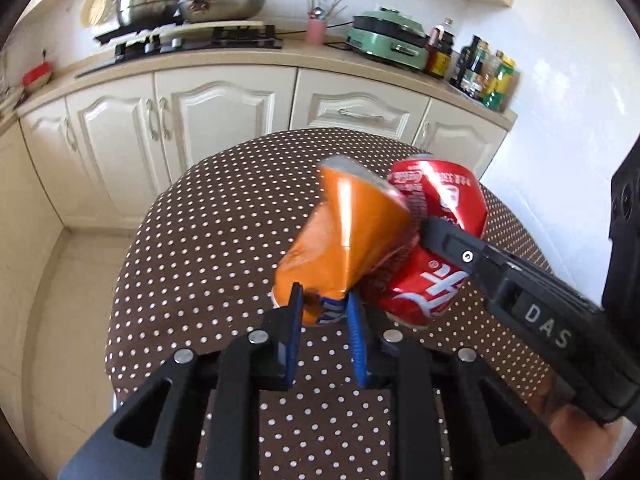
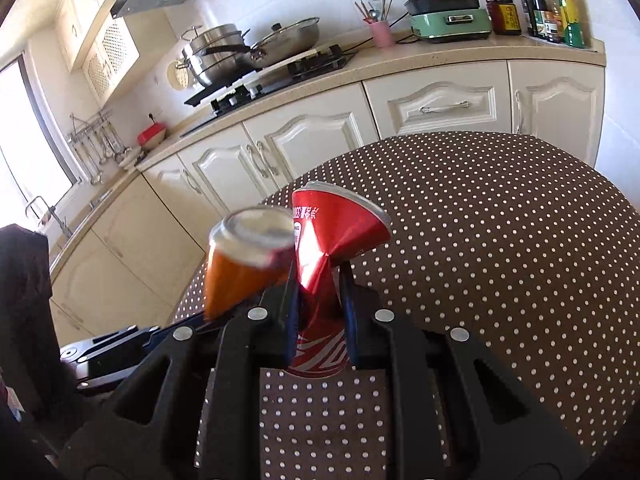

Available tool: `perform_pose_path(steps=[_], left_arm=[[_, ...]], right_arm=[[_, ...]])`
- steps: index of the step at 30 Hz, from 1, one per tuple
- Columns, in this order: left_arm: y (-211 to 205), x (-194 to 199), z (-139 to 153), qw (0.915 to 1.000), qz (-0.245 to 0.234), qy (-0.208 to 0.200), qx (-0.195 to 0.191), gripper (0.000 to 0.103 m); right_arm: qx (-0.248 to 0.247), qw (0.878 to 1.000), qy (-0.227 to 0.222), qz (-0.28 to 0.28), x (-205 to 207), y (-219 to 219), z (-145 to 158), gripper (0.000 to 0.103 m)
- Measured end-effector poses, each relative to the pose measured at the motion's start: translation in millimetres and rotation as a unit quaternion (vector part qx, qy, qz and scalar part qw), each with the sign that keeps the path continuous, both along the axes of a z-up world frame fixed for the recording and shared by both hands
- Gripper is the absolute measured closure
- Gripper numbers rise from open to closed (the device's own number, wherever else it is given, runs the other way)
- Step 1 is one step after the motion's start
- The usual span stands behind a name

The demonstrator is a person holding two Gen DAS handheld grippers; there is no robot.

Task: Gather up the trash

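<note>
My left gripper (image 1: 324,302) is shut on the lower end of a crushed orange can (image 1: 344,232), which tilts up to the right above the brown dotted table (image 1: 208,240). A crushed red can (image 1: 436,200) touches it on the right, with one black finger (image 1: 460,248) of my right gripper across its pinched waist. In the right wrist view my right gripper (image 2: 320,280) is shut on the red can (image 2: 336,232) at that waist. The orange can (image 2: 248,256) appears blurred at its left, top end toward the camera. Both cans hang clear of the table (image 2: 500,240).
Behind the table runs a counter (image 1: 280,60) over cream cabinets (image 1: 224,120), carrying a stove with pots (image 1: 180,4), a pink utensil cup (image 1: 316,30), a green cooker (image 1: 388,40) and several bottles (image 1: 480,68). Tiled floor (image 1: 68,280) lies left of the table. A dark garment (image 2: 24,280) hangs at the left.
</note>
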State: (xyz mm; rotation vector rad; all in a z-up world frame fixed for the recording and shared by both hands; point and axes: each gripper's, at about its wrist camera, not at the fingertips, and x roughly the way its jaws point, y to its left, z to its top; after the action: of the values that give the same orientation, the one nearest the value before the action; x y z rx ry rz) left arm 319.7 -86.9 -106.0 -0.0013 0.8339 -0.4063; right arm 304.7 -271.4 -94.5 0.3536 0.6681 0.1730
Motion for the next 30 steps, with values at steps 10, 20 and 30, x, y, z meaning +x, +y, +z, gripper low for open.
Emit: perform_pose_path(steps=[10, 20, 30], left_arm=[[-4.7, -9.3, 12.0, 0.9985, 0.020, -0.046, 0.021, 0.103], [16.7, -4.4, 11.4, 0.9988, 0.031, -0.039, -0.003, 0.095], [30.3, 32.1, 13.7, 0.9978, 0.050, -0.034, -0.028, 0.053]], right_arm=[[-0.014, 1.000, 0.004, -0.001, -4.5, 3.5, -4.1, 0.085], [-0.017, 1.000, 0.004, -0.002, -5.8, 10.4, -5.5, 0.085], [-0.024, 1.000, 0.003, -0.018, 17.1, -7.7, -4.7, 0.085]])
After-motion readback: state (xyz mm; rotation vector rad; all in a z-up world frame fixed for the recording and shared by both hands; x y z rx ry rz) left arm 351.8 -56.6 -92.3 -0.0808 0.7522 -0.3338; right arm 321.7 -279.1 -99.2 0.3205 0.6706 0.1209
